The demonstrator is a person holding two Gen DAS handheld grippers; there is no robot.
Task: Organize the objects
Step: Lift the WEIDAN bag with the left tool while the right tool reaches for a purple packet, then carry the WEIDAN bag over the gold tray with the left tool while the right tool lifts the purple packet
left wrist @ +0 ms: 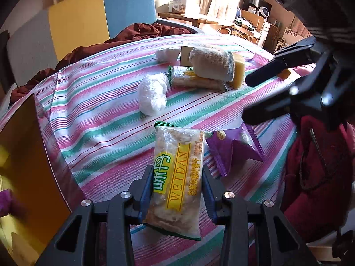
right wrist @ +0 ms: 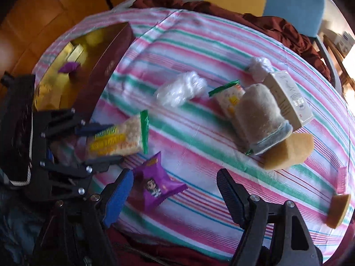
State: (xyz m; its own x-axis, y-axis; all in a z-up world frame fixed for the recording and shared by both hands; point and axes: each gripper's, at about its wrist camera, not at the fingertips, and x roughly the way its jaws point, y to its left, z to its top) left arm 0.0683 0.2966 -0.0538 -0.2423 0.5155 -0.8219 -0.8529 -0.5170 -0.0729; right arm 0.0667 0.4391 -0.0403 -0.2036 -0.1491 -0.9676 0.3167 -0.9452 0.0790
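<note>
My left gripper [left wrist: 177, 177] is shut on a clear snack packet with a yellow-green label [left wrist: 175, 155], held just above the striped tablecloth [left wrist: 99, 115]. The right wrist view shows that same packet [right wrist: 119, 137] in the left gripper [right wrist: 99, 144], next to a dark red box with a gold inside [right wrist: 104, 66]. My right gripper [right wrist: 174, 197] is open and points down over a purple snack packet [right wrist: 155, 184], which lies by its blue left pad [right wrist: 117, 199]. In the left wrist view the purple packet [left wrist: 235, 148] lies below the open right gripper [left wrist: 257, 95].
At the table's middle and far side lie two white plastic bundles [left wrist: 153, 95] [left wrist: 167, 53], a second snack packet [left wrist: 195, 79], a knitted glove [left wrist: 213, 64], a white carton [right wrist: 288, 97] and yellow sponges [right wrist: 288, 150] [right wrist: 337, 210]. The box holds another purple packet [right wrist: 68, 67]. A chair [left wrist: 88, 17] stands behind.
</note>
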